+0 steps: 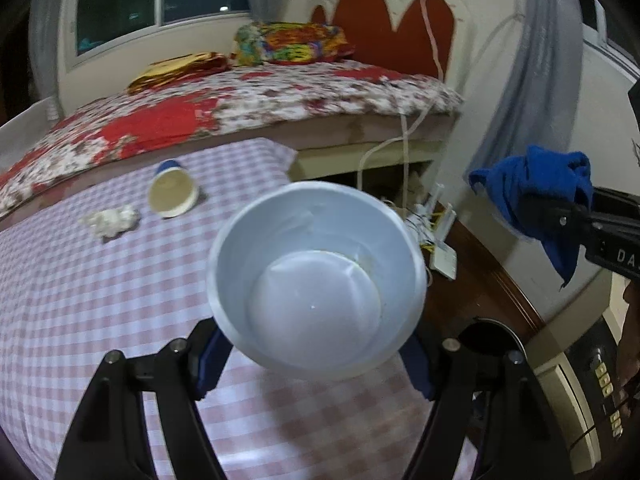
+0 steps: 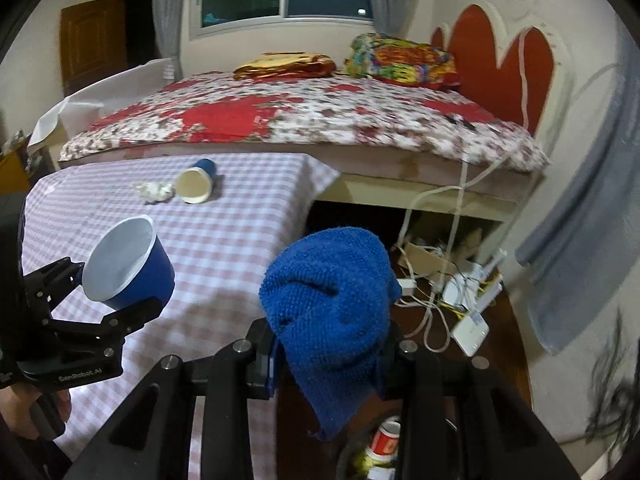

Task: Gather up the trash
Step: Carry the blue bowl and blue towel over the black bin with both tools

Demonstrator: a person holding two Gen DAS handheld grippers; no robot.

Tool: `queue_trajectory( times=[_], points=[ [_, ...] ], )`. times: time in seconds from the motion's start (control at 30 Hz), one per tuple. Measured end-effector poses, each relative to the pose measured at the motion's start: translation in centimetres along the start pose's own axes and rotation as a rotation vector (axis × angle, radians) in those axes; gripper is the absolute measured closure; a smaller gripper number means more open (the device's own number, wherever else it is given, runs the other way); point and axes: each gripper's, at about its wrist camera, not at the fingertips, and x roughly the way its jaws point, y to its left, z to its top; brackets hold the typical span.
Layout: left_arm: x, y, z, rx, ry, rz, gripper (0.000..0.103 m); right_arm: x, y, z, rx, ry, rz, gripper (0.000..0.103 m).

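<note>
Held cup: blue paper cup (image 1: 316, 280) with white inside, filling the centre of the left wrist view, mouth toward the camera, raised above the checked tablecloth (image 1: 100, 300); at left of the right wrist view, tilted.
Left gripper (image 1: 316, 356): fingers closed against the cup's sides, gripping it.
Right gripper (image 2: 332, 360): clamped on a bunched blue cloth (image 2: 332, 300), hanging lower centre in its own view; at far right edge of the left wrist view.
Lying cup: second blue cup (image 2: 196, 184) on its side, upper left of centre on the tablecloth, open mouth toward the cameras.
Crumpled tissue (image 2: 154, 192): white wad just beside the lying cup, to its left.
Bin: dark trash bin (image 2: 352, 452) at bottom centre of the right wrist view, mostly hidden behind cloth and gripper; red-and-white can (image 2: 386, 438) inside.
Around: bed (image 2: 300, 120) with red floral cover behind the table; white cables and router (image 2: 470, 330) on the floor at lower right.
Count: two cups, one tissue wad, one cloth, one can.
</note>
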Motion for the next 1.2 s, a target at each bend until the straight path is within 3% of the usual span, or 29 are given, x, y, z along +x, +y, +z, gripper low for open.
queue_trajectory(
  times=[0.47,0.83,1.2],
  points=[
    [2.2,-9.4,-1.3,0.140,0.069,-0.118,0.029,-1.0,-8.5,-7.7,0.129,0.090,-0.062,0.067],
    [3.9,-16.1,-3.4,0.237,0.151,-0.212,0.029,-0.8,-12.1,-14.0,0.191,0.163,-0.072,0.067],
    [6.3,-20.7,-5.9,0.319,0.256,-0.253,0.029,-0.4,-15.1,-20.2,0.242,0.239,-0.092,0.067]
  ],
)
